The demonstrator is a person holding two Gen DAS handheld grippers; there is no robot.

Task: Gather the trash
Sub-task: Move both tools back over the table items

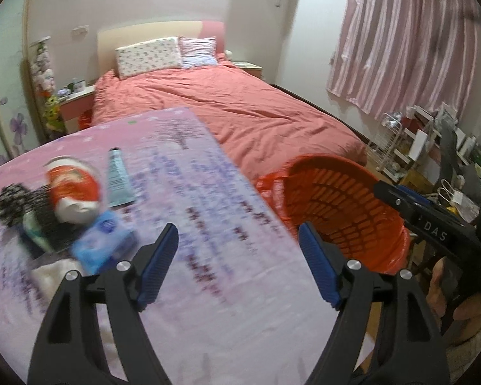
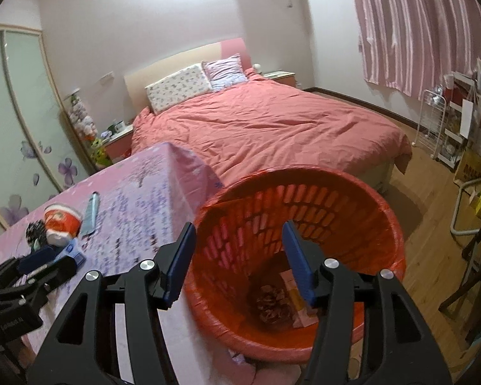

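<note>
A heap of litter lies on the pink-clothed table (image 1: 215,288) at the left: a red and white paper cup (image 1: 70,189) on its side, a grey tube (image 1: 118,176), a blue packet (image 1: 104,245) and a black and white crumpled piece (image 1: 9,202). My left gripper (image 1: 239,234) hovers open over the cloth to the right of the heap, with nothing between its fingers. My right gripper (image 2: 239,227) stands open above the mouth of the orange basket (image 2: 304,171). Crumpled brown trash (image 2: 269,304) and paper (image 2: 299,303) lie at the basket's bottom.
The orange basket (image 1: 333,160) stands off the table's right edge, in front of a bed (image 2: 272,122) with a red cover. A person's hand (image 1: 445,292) holds the right tool. Shelves (image 2: 455,128) and clutter line the right wall under pink curtains (image 2: 417,25).
</note>
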